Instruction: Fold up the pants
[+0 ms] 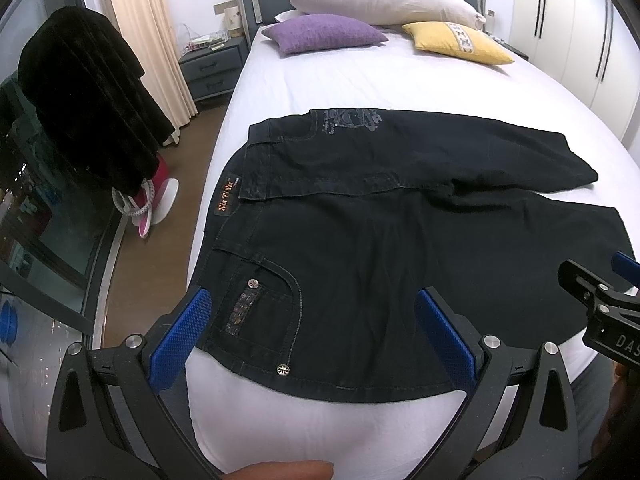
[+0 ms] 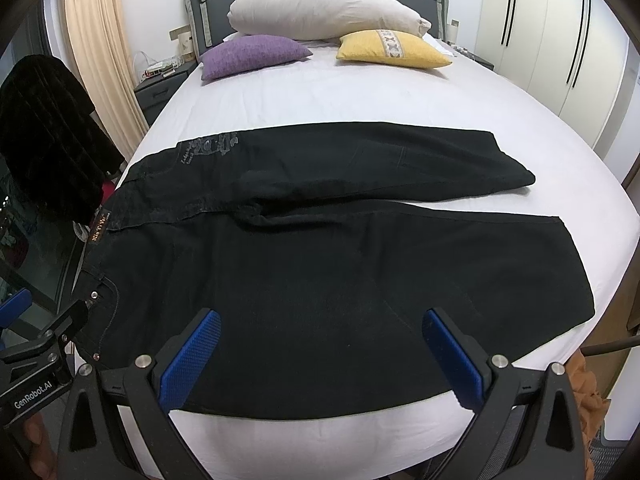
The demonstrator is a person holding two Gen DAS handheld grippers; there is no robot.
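Black pants (image 2: 320, 264) lie flat on the bed (image 2: 360, 92). Left gripper (image 1: 316, 336) and right gripper (image 2: 320, 356): jaws wide apart, holding nothing.

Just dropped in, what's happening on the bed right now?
A person holds two grippers over black pants spread flat on the white bed, waistband to the left, the two legs still apart and unfolded. The left gripper hangs near the front pocket, and the right gripper is over the near leg. Both are open, holding nothing. No fold has started.
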